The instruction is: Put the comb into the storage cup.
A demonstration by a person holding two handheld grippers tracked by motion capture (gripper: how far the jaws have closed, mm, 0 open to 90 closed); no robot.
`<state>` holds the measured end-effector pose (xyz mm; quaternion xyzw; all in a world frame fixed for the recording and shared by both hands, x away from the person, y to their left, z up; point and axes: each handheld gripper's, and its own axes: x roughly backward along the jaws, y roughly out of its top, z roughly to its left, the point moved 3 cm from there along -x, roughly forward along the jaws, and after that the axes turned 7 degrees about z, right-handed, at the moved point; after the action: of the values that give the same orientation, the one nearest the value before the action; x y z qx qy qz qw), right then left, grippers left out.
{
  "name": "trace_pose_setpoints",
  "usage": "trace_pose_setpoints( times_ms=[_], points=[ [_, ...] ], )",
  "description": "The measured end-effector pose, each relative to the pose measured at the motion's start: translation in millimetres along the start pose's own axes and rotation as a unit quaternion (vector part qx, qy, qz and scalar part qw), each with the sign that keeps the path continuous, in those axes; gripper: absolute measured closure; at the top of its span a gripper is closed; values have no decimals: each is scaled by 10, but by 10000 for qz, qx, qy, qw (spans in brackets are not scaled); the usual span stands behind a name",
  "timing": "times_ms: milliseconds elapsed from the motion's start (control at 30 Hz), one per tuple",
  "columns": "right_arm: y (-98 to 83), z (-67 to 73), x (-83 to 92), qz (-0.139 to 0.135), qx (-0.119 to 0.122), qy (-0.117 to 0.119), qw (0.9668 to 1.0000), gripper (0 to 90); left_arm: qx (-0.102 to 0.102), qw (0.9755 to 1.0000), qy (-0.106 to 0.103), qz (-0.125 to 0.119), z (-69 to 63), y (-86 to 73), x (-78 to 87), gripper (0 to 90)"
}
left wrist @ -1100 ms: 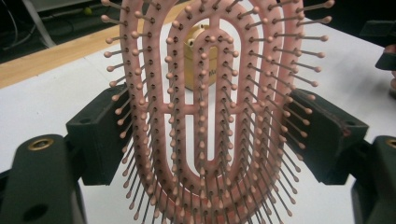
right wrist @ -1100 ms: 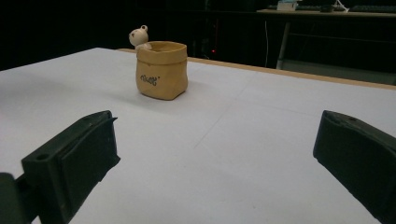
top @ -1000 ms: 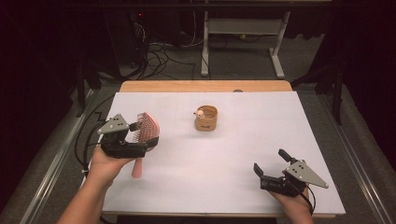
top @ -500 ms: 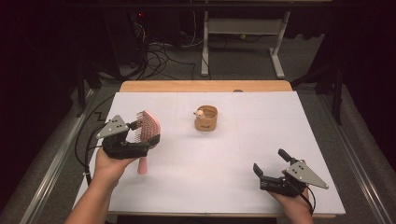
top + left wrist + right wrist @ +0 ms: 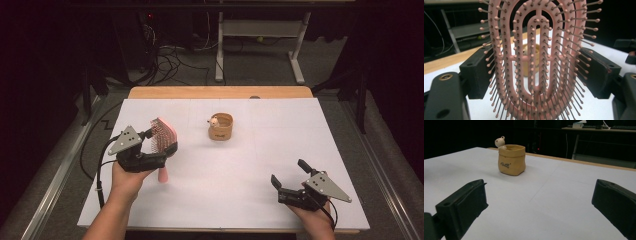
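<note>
A pink vented hairbrush (image 5: pixel 162 136) stands upright in my left gripper (image 5: pixel 159 145), which is shut on the sides of its head at the table's left. Its handle points down toward the white table top. In the left gripper view the brush head (image 5: pixel 536 57) with its ball-tipped bristles sits between the two black pads (image 5: pixel 477 75). A small tan pot (image 5: pixel 220 127) with a little bear figure on its rim stands at the middle back; it also shows as the pot (image 5: pixel 512 160) in the right gripper view. My right gripper (image 5: pixel 289 176) rests low at the front right, open and empty.
The white sheet (image 5: pixel 280 150) covers the wooden table (image 5: pixel 220 92). Beyond the far edge are cables on the floor and a white table frame (image 5: pixel 260 45). A metal rail (image 5: pixel 55 180) runs along the left side.
My left gripper with the hairbrush has shifted slightly toward the front and right. The right gripper has stayed where it was.
</note>
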<state>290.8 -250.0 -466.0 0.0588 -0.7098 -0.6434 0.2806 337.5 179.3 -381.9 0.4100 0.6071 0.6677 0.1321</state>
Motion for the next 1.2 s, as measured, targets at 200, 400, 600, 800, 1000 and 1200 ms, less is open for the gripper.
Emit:
trace_pose_setpoints(
  times_ms=[200, 400, 600, 800, 1000, 1200],
  points=[
    [2, 14, -12, 12, -2, 14, 10000, 4, 47, 9997, -6, -253, -23, -31, -41, 201],
    [13, 70, -64, 38, 23, 63, 10000, 4, 49, 9995, -26, -315, -41, -90, -84, 201],
    [20, 130, -116, 94, 121, 100, 9998, 3, 34, 9996, -89, -264, -68, -142, -133, 201],
    [87, 203, -176, 86, 197, 124, 9997, 3, -38, 9995, -88, -296, -122, -138, -141, 201],
    [222, 308, -276, 113, 225, 225, 9994, 2, -88, 9993, -83, -358, -163, -106, -113, 201],
    [350, 415, -379, 105, 280, 382, 9988, 2, -163, 9990, -60, -402, -203, -84, -95, 201]
  ],
)
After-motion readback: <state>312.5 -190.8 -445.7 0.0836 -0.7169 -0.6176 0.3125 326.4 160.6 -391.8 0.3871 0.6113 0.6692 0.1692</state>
